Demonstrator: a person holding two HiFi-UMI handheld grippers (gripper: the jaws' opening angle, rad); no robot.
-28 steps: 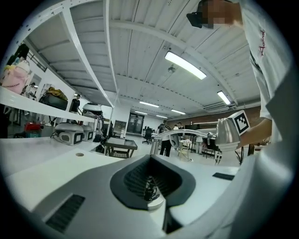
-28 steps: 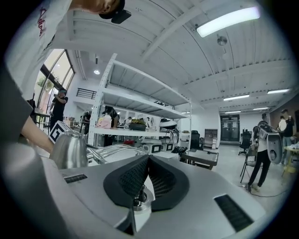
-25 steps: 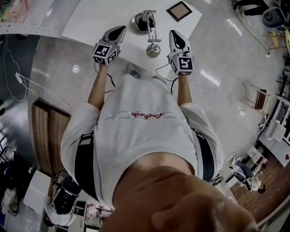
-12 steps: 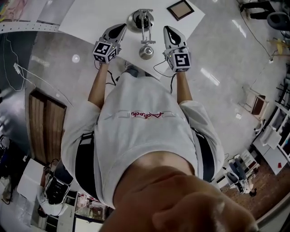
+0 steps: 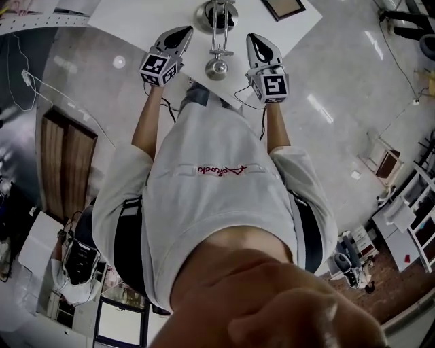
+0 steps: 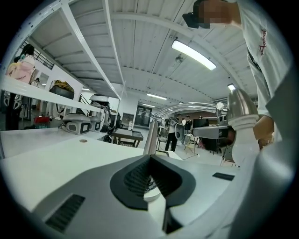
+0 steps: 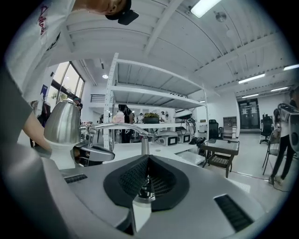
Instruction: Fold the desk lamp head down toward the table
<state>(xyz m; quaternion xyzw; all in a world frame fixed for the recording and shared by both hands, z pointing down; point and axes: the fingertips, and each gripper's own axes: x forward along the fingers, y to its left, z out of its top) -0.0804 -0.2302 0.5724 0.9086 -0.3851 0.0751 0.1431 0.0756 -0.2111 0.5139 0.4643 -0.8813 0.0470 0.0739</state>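
A chrome desk lamp stands on the white table (image 5: 136, 20). Its round base (image 5: 216, 15) is at the back, and its arm reaches toward me to the bell-shaped head (image 5: 217, 68). My left gripper (image 5: 182, 32) is left of the arm, shut and empty, apart from the lamp. My right gripper (image 5: 252, 39) is right of the arm, also shut and empty. In the left gripper view the lamp head (image 6: 240, 109) hangs at the right and the post (image 6: 150, 137) stands behind the shut jaws. In the right gripper view the lamp head (image 7: 63, 123) is at the left, its arm (image 7: 117, 127) running level to the post.
A dark framed panel (image 5: 284, 7) lies on the table's far right corner. Cables (image 5: 248, 102) hang off the table's near edge by my shirt. Shelving with equipment (image 7: 159, 116) stands behind the table, and a small side table (image 7: 222, 149) and people are farther off.
The table and lamp have slid up in the head view. Both grippers have sunk a little beside the lamp arm, still shut and touching nothing.
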